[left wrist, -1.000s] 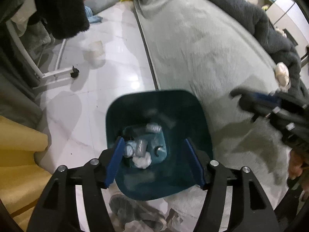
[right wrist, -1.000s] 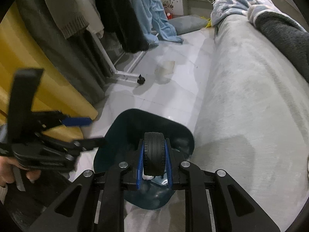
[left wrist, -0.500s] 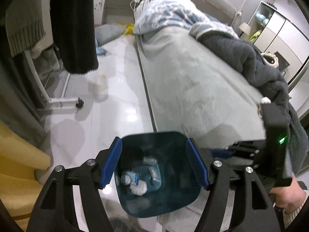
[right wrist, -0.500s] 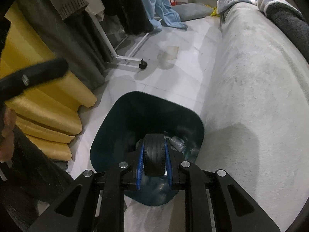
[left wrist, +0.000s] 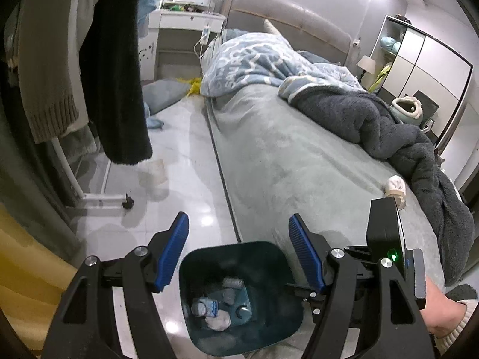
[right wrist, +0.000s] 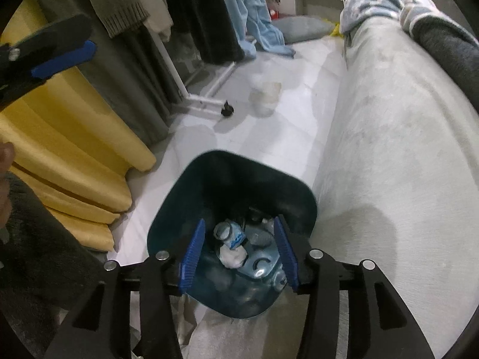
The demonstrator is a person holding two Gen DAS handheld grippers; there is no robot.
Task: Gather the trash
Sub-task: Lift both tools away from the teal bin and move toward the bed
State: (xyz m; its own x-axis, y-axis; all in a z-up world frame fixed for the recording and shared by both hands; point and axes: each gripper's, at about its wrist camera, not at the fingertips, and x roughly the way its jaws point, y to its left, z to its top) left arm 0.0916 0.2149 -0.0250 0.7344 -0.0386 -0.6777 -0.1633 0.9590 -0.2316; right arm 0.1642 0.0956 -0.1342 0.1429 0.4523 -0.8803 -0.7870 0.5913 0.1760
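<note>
A dark teal trash bin (left wrist: 191, 272) stands on the floor beside the bed and shows in the right wrist view too (right wrist: 179, 209). Inside lie a crushed plastic bottle (right wrist: 229, 233), a white paper wad (right wrist: 230, 257) and other small trash (left wrist: 232, 284). My left gripper (left wrist: 239, 254) is open and empty, high above the bin. My right gripper (right wrist: 239, 249) is open and empty just over the bin's mouth. A small white wad (left wrist: 395, 187) lies on the bed. A clear plastic cup (right wrist: 265, 97) lies on the floor.
The grey-green bed (left wrist: 284, 155) with a dark fleece blanket (left wrist: 389, 131) fills the right. A clothes rack with a white wheeled base (left wrist: 101, 197) and hanging garments stands left. Yellow cushions (right wrist: 74, 161) lie left of the bin. A white nightstand (left wrist: 179, 27) is at the back.
My right gripper has opened and the black wheel it held is gone from its fingers. My left gripper has risen and tilted up, so the bin looks smaller and lower.
</note>
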